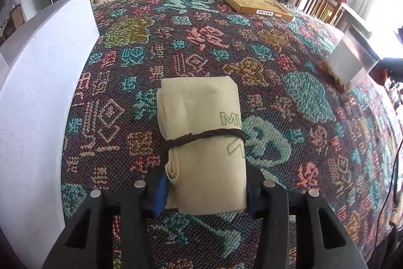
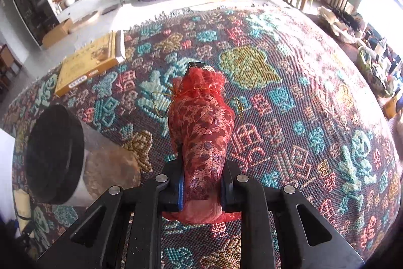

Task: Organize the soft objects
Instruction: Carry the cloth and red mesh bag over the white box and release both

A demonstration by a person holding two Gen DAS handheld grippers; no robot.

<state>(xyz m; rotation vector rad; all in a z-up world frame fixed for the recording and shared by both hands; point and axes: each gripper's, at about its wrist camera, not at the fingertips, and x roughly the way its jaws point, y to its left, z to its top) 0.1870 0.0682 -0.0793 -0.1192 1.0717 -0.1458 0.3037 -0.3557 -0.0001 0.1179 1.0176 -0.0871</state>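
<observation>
My left gripper [image 1: 205, 189] is shut on a rolled beige cloth bag [image 1: 201, 132], tied round with a dark brown cord, and holds it over the patterned woven tablecloth [image 1: 176, 47]. My right gripper [image 2: 201, 189] is shut on a red mesh drawstring pouch [image 2: 201, 127] with a gold cord and a dark patterned item poking out of its far end. Both objects point away from the cameras.
A white box wall [image 1: 37, 92] stands close on the left of the left gripper. A flat yellow box [image 1: 254, 4] lies at the table's far edge; it also shows in the right wrist view [image 2: 90, 62]. A metal container with a black lid [image 2: 55, 155] stands left of the right gripper.
</observation>
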